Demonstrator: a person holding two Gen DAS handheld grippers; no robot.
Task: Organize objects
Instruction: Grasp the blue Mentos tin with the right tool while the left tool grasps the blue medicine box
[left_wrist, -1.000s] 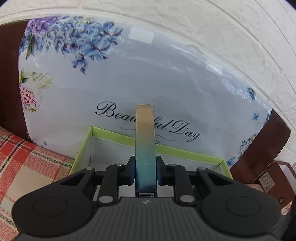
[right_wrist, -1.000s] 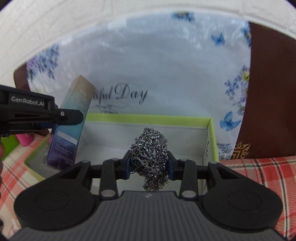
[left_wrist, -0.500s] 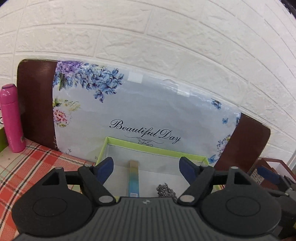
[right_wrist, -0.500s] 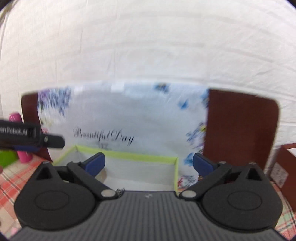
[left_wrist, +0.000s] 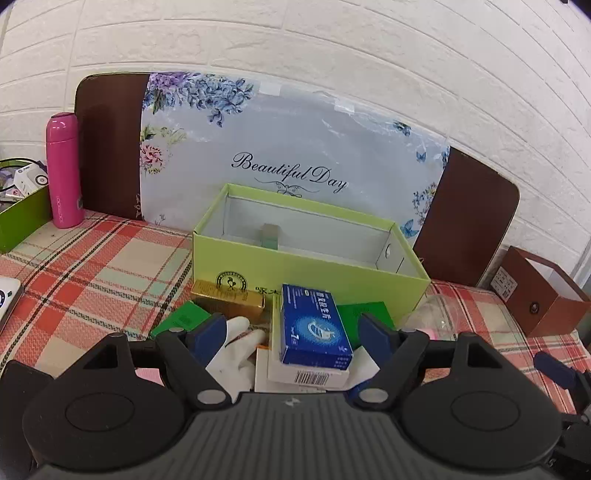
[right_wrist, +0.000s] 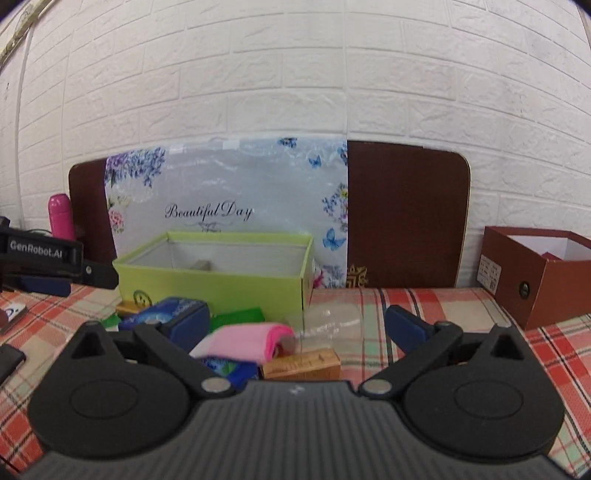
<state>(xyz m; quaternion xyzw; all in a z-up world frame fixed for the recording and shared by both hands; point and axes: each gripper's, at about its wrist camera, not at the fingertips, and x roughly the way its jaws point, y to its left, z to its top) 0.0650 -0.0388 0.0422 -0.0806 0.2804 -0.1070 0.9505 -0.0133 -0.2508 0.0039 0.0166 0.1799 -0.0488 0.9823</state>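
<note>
Between the wide-spread fingers of the left gripper (left_wrist: 293, 328), a blue box (left_wrist: 312, 328) tops the pile before the green box (left_wrist: 306, 269). Right view: right gripper (right_wrist: 299, 325) gapes empty above a pink roll (right_wrist: 247, 341).

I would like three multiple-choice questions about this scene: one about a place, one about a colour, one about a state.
1. Where does the blue rectangular carton lie?
A. inside the light-green cardboard box
B. on a white carton in front of that box
C. beside the bottle

2. What colour is the tall cylindrical bottle?
A. pink
B. yellow
C. black

3. How is the left gripper?
A. shut on a carton
B. shut on nothing
C. open, holding nothing

Answers: 1 B, it rests on the pile before the box; 2 A, pink all over; 3 C, both fingers stand wide apart.
</note>
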